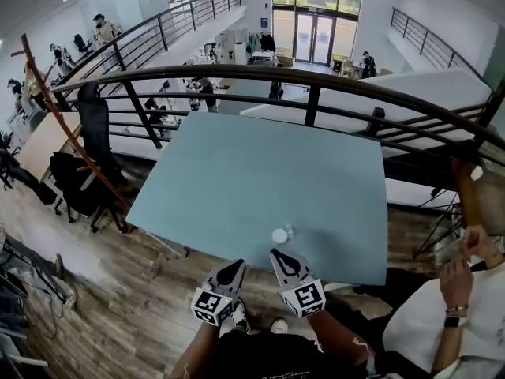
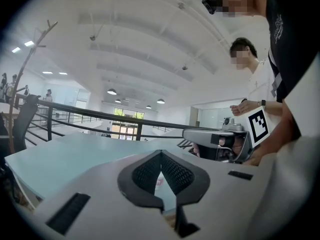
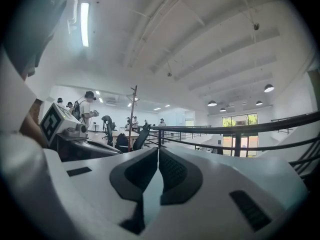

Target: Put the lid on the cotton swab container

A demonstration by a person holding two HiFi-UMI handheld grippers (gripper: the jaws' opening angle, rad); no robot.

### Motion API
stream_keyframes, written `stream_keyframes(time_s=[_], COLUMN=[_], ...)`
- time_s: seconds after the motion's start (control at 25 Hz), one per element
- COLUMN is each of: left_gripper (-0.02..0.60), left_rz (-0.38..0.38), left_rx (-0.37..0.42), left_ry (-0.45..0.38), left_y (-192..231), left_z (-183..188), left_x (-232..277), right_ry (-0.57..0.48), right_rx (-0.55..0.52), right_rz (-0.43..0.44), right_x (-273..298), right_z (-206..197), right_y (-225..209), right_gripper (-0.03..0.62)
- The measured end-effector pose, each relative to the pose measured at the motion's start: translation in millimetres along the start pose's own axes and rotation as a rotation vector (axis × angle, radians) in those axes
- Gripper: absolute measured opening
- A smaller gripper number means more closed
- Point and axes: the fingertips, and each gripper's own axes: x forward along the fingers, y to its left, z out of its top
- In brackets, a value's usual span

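Note:
A small white round lid (image 1: 279, 235) lies near the front edge of the light blue table (image 1: 237, 180), with a small clear container (image 1: 289, 230) touching its right side; which sits on which is too small to tell. My right gripper (image 1: 278, 253) hangs just in front of them, shut and empty. My left gripper (image 1: 237, 265) is lower and to the left, off the table's front edge, also shut with nothing in it. In the left gripper view the jaws meet at their tips (image 2: 161, 155). The right gripper view shows its tips (image 3: 159, 152) together too. Neither gripper view shows the lid or container.
A dark metal railing (image 1: 316, 81) curves behind the table's far edge. A second person (image 1: 458, 290) stands at the right, close to the table's front corner. A black office chair (image 1: 91, 144) stands left of the table, over wood flooring (image 1: 118, 290).

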Motion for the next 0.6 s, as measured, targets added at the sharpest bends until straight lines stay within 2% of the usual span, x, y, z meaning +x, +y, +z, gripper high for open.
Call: stream_keyframes(time_s=[0.28, 0.4, 0.48, 0.6], left_gripper=[0.012, 0.012, 0.012, 0.012], left_rz=[-0.063, -0.088, -0.106, -0.129], left_rx=[0.017, 0.017, 0.02, 0.026], left_ry=[-0.023, -0.009, -0.001, -0.003], left_y=[38, 54, 65, 84], left_z=[20, 19, 20, 19], left_x=[28, 35, 38, 40], right_ry=[-0.006, 0.015, 0.025, 0.006], right_rx=[-0.022, 0.004, 0.035, -0.001], right_rz=[-0.045, -0.065, -0.095, -0.16], right_x=[42, 57, 67, 80], right_z=[10, 7, 10, 8], right_y=[-14, -13, -11, -18], right_gripper=[0.021, 0.02, 0.021, 0.021])
